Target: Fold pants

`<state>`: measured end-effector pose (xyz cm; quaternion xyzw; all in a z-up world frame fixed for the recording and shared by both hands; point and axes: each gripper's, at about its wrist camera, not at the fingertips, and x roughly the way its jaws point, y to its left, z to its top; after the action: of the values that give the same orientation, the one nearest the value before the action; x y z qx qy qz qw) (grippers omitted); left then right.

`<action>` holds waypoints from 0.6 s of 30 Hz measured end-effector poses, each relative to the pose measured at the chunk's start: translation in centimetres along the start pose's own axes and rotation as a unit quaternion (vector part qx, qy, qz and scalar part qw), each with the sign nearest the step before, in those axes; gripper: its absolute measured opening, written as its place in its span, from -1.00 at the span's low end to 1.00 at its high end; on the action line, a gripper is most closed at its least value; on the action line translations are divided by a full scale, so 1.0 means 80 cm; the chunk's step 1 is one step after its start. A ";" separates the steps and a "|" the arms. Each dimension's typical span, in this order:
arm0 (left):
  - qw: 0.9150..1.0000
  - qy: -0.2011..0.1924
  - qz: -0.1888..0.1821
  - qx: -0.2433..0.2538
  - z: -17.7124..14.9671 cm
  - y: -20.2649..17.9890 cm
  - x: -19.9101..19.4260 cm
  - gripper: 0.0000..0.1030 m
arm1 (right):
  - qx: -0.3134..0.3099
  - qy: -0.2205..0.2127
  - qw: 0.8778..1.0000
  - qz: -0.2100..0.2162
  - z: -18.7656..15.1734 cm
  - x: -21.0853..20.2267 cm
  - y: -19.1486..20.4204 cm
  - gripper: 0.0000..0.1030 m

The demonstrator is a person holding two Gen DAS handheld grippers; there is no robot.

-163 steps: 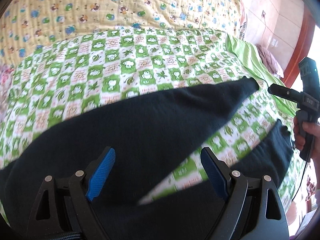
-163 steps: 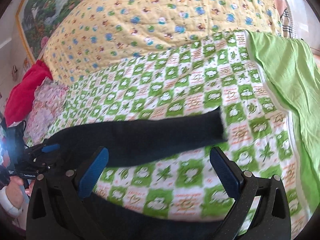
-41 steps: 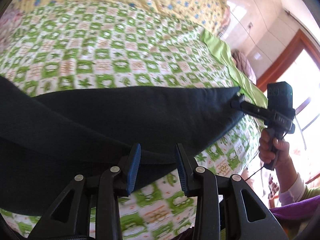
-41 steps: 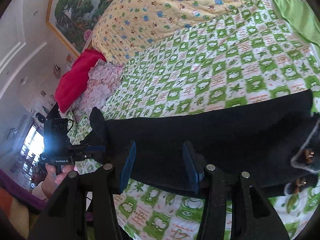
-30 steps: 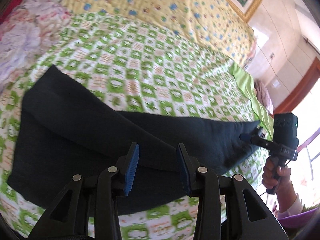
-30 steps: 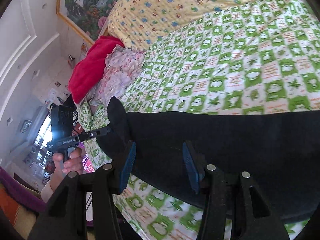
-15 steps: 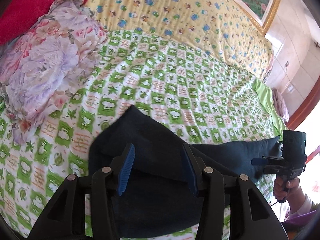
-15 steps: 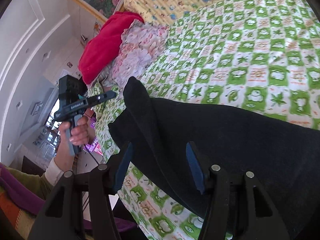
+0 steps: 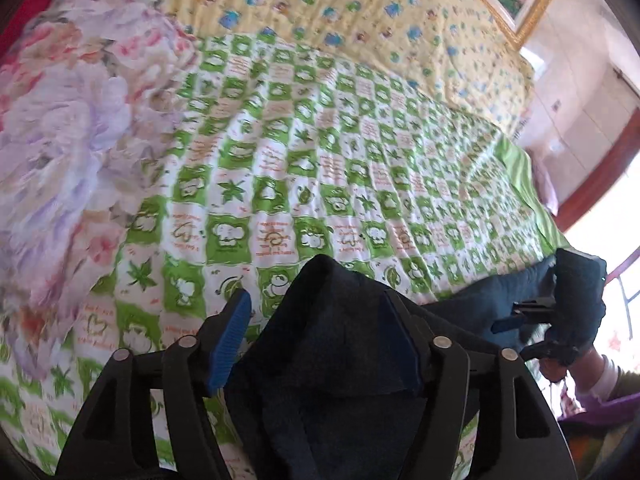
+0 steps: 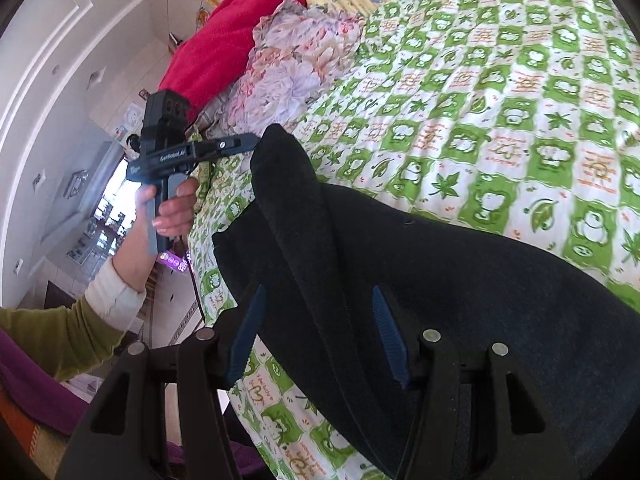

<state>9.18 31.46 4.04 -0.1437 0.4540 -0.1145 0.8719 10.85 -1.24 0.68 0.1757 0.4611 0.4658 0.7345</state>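
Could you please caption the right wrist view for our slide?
Dark pants draped between open right tongs, left tongs at their corner.

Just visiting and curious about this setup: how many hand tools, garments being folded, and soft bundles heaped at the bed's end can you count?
Black hand-held grippers with blue finger pads: 2 (left gripper, right gripper)
Dark navy fabric pants: 1
Soft bundles: 2 (floral pink-and-lilac ruffled bundle, red fabric bundle)
Total: 5

Left claw (image 9: pixel 316 340) spread apart; right claw (image 10: pixel 320 336) likewise parted (both hand-held, level).
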 end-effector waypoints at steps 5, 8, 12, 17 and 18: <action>0.998 0.037 -0.050 0.031 0.008 0.009 0.017 0.41 | -0.013 0.024 1.000 0.003 0.010 0.031 0.005 0.11; 0.996 0.050 -0.067 0.040 0.003 0.003 0.022 0.26 | -0.022 0.034 0.999 0.005 0.013 0.047 0.011 0.11; 0.996 0.047 -0.036 0.067 -0.008 -0.011 0.020 -0.43 | -0.044 0.043 0.998 0.012 0.014 0.061 0.023 -0.53; 0.998 0.016 -0.015 0.062 -0.021 -0.011 -0.003 -0.78 | -0.080 0.031 0.996 0.000 0.009 0.059 0.047 -0.86; 0.998 0.011 -0.011 0.065 -0.025 -0.013 -0.009 -0.80 | -0.085 0.027 0.996 -0.002 0.009 0.057 0.051 -0.86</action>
<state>7.07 30.46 3.88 -0.0905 0.4540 -0.1545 0.8728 9.91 4.79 1.54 0.0989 0.4398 0.5070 0.7347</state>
